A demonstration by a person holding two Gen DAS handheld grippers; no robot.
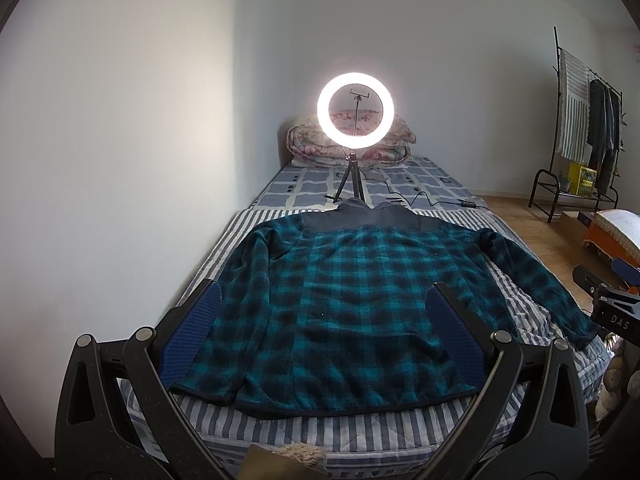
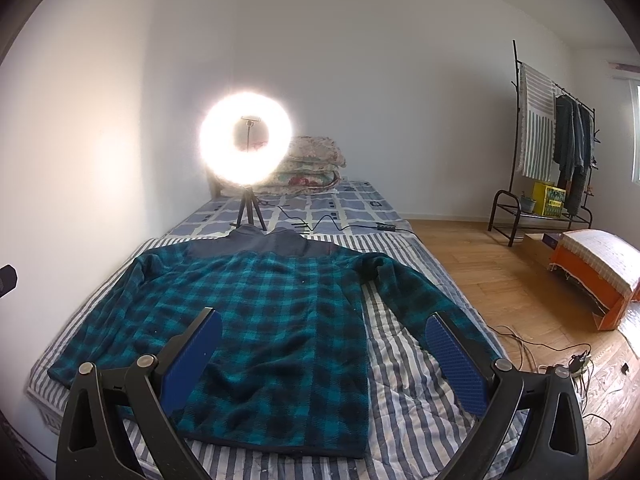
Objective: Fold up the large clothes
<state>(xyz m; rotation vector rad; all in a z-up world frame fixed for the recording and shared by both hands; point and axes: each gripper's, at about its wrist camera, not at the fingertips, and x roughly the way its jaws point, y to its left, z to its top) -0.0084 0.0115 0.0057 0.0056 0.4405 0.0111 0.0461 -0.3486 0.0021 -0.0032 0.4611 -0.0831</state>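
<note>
The teal plaid fleece jacket [image 1: 340, 304] lay spread flat, back up, on the striped quilt [image 1: 320, 420] of the bed, its collar toward the lit ring light [image 1: 355, 112]. Above the jacket's hem, the left gripper [image 1: 324, 312] and right gripper [image 2: 324, 340] hung with fingers wide apart, empty

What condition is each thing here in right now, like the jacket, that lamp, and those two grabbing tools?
Plaid jacket: spread flat on the bed, sleeves out, unfolded.
Ring light: switched on, upright on its tripod.
Floral quilt: folded, stacked at the bed's far end.
Left tool: open, holding nothing.
Right tool: open, holding nothing.
Clothes rack: upright, garments hanging on it.
</note>
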